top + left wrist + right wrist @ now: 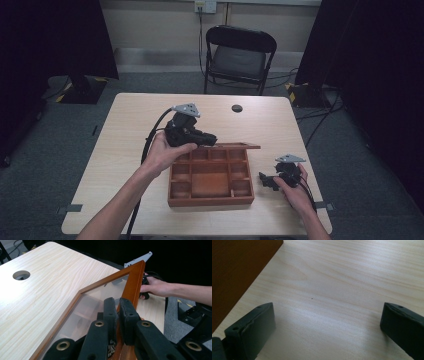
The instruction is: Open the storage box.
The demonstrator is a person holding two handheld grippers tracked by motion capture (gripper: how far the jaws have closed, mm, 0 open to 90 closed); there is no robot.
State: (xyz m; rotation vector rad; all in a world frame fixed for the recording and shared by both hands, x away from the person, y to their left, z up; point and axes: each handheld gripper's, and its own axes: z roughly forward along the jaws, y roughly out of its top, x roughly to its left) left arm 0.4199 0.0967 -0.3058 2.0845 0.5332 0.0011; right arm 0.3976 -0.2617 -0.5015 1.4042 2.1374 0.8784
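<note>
Pale wood-grain table [125,145] with a round cable hole [237,108] near its far edge. On it, toward my near side and a little right of centre, sits the reddish-brown wooden box with small compartments around a larger middle one [210,176].

The box's hinged lid, a brown wooden frame with a clear pane [100,297], is swung up and stands on edge along the far side of the box. In the high view I read it as a thin brown strip [235,146] above the back row of compartments.

My left gripper [118,312] has its black jaws pinched narrow on the lid's frame; the wood edge runs up between the two pads. In the high view the left hand [165,152] holds that gripper [207,140] at the box's far-left corner, its grey three-cornered plate on top, cable trailing back along the forearm.

My right gripper [327,322] hangs low over bare table with jaws spread wide, nothing between them. A corner of the box's dark brown side [239,267] shows at that view's upper left. From above, the right gripper [267,180] sits just right of the box, apart from it, held in the right hand [295,192].

Beyond the table: a black folding chair [240,55], grey carpet floor [60,165], dark curtains [45,40] on both sides.
</note>
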